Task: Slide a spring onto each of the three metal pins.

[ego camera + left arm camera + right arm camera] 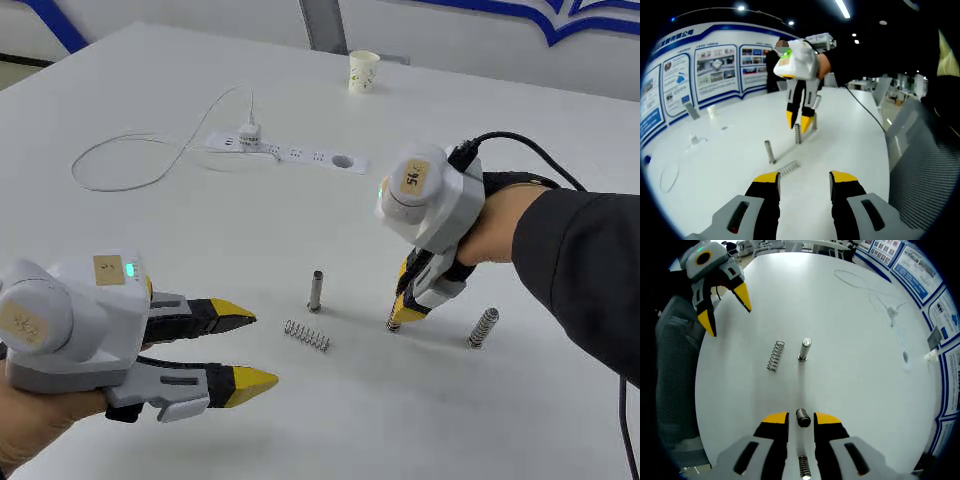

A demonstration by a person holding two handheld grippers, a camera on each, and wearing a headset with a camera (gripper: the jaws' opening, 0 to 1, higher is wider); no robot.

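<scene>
**Right fingers straddle the spring on the middle pin; one pin bare, one spring loose**

Your right gripper points down at the table, tips at the top of an upright spring that stands on the middle pin. In the right gripper view the yellow fingers sit slightly apart, one on each side of that spring, with a thin gap on both sides. They are not clamped on it.

To the right of it, a second spring stands upright on its own pin, leaning a little. It is apart from your right gripper.

To the left and slightly farther away, the bare pin stands upright with nothing on it. The loose spring lies flat on the table just near of that pin, not touching it. The left gripper view shows the same pair, spring in front of pin.

Your left gripper hovers at the near left, level with the table. Its fingers are spread wide and hold nothing. They point toward the loose spring but are well apart from it.

At the far side lie a white power strip with a looping cable, and beyond them a paper cup.
</scene>
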